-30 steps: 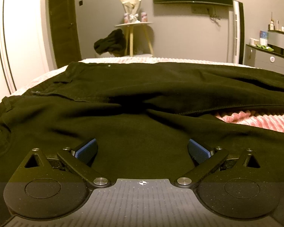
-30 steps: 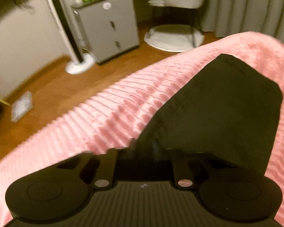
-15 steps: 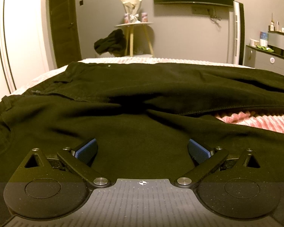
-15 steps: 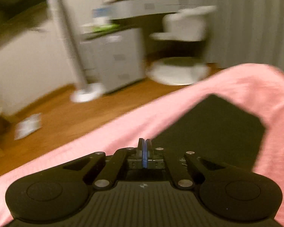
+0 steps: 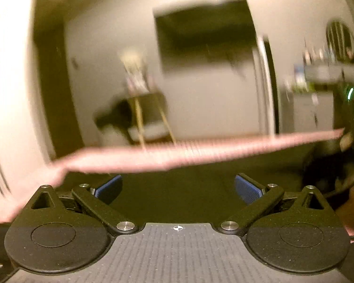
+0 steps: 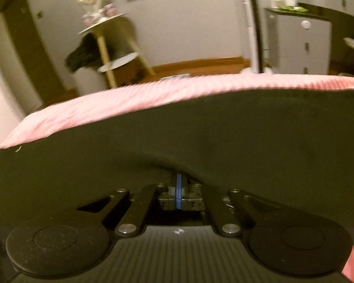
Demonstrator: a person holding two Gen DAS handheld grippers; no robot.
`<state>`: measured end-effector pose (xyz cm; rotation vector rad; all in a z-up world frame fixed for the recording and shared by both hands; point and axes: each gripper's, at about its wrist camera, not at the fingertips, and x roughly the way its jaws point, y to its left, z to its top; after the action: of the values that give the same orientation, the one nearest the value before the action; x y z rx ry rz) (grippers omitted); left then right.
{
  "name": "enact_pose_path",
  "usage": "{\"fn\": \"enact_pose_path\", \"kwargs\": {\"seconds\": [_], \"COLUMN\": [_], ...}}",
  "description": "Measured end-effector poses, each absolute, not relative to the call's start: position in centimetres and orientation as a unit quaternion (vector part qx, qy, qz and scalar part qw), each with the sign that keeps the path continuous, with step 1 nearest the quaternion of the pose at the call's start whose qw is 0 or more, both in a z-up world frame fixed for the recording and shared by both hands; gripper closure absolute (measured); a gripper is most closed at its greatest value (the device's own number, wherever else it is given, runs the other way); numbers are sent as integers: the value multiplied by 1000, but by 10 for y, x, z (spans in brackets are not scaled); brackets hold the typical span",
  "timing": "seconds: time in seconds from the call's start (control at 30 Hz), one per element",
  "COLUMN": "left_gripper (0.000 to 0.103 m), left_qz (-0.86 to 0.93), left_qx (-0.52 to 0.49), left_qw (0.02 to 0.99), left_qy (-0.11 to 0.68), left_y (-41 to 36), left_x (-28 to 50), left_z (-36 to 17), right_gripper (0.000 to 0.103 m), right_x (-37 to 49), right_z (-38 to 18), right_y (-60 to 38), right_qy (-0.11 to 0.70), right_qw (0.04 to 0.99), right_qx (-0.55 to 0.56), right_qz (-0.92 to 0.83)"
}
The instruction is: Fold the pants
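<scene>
Dim warm light, heavy motion blur

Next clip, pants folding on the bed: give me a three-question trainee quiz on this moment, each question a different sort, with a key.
1. True or false: the left tongs stand open with nothing pinched between the blue pads.
2. The right tongs are: A) wide open above the pink bedspread; B) shut, with the black pants draped over their tips; C) shut on a white towel.
3. Fill in: the pants lie on a ribbed ____ bedspread.

Key: 1 true; 2 B (whether cloth is actually pinched between the pads cannot be told); 3 pink.
</scene>
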<state>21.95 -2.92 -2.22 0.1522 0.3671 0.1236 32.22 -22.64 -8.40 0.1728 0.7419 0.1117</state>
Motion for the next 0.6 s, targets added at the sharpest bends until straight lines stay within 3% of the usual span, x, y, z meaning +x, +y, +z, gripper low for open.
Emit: {"fn": "enact_pose_path", "kwargs": {"seconds": [0.1,0.23,0.33,0.47,0.5,0.53,0.57,0.6], "left_gripper": [0,0,0,0,0,0,0,0], "left_qz": [67,32,22,6,-1,-10,-14,-14], "left_qx": [44,-8,-6,25,30,33,34,31], "left_qw": [941,952,951,951,951,949,948,949], "left_qy": [328,305,308,308,309,313,315,312], "left_y": [-6,18,15,12,12,13,16,18], "left_x": [275,262,262,248,243,242,238,234], "left_z": [-59,-65,-64,-59,-57,-56,-55,-53], "right_gripper": [103,103,103,103,99,84,60,50], "right_x": [342,361,370,389,388,388,388,384], "right_z": [-83,-82,-77,-66,-61,-56,-52,-50], "right_y": [-238,-270,-277,-322,-333,-340,-347,-359], "right_qy": [363,354,347,363,367,369,371,368], "right_qw": [926,927,935,913,908,905,901,898], "right_qx": [91,124,64,136,151,161,178,205], "right_qz": [48,5,-26,-130,-136,-141,-137,-128]}}
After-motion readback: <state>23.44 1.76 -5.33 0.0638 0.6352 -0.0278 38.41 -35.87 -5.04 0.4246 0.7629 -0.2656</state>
